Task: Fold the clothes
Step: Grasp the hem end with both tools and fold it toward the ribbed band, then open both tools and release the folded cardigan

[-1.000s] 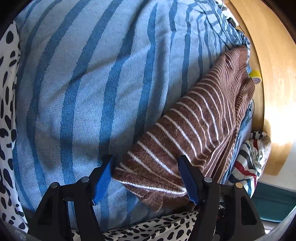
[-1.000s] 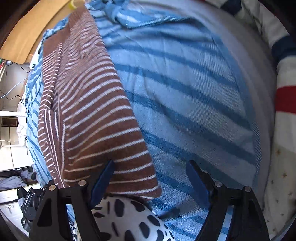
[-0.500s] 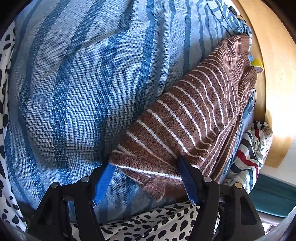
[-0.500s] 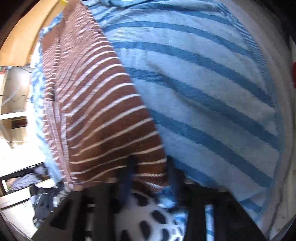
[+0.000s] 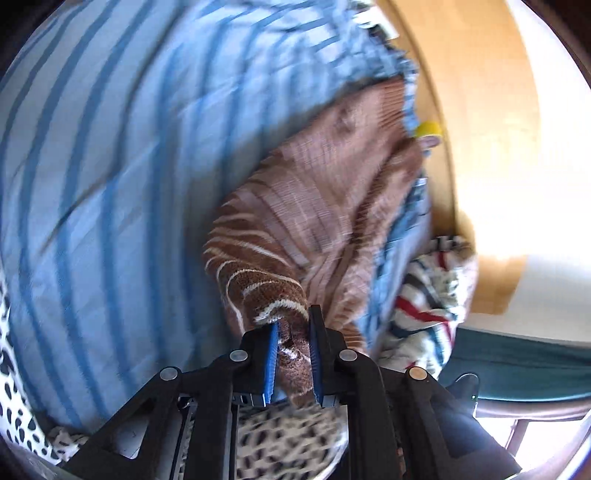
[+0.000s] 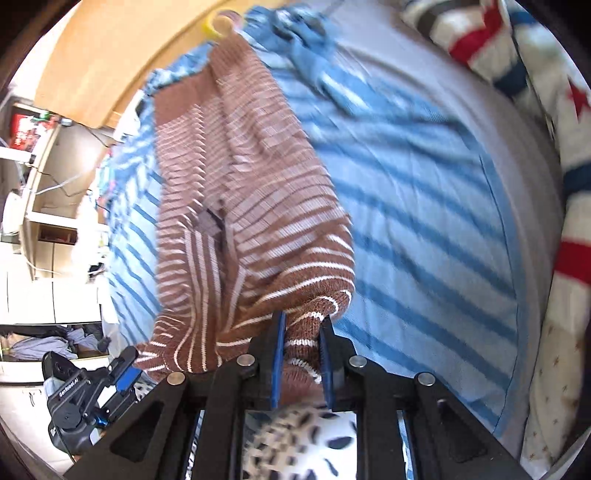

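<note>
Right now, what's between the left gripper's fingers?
A bunched corner of the brown striped sweater sits between the left gripper's closing blue pads, as the left wrist view shows.

The sweater (image 5: 314, 206) lies on the blanket (image 5: 110, 184), its near corners between both grippers' jaws.

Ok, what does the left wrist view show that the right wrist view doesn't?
Only the left wrist view shows the left gripper with its jaws closing on the brown striped sweater, and a teal surface at lower right.

Only the right wrist view shows the right gripper with its jaws closing on the sweater's hem, shelves with clutter at left, and a second black device at lower left.

Both show the sweater gathered up between the pads, the blue striped sheet, the spotted fabric, the wooden headboard and a yellow tape roll.
</note>
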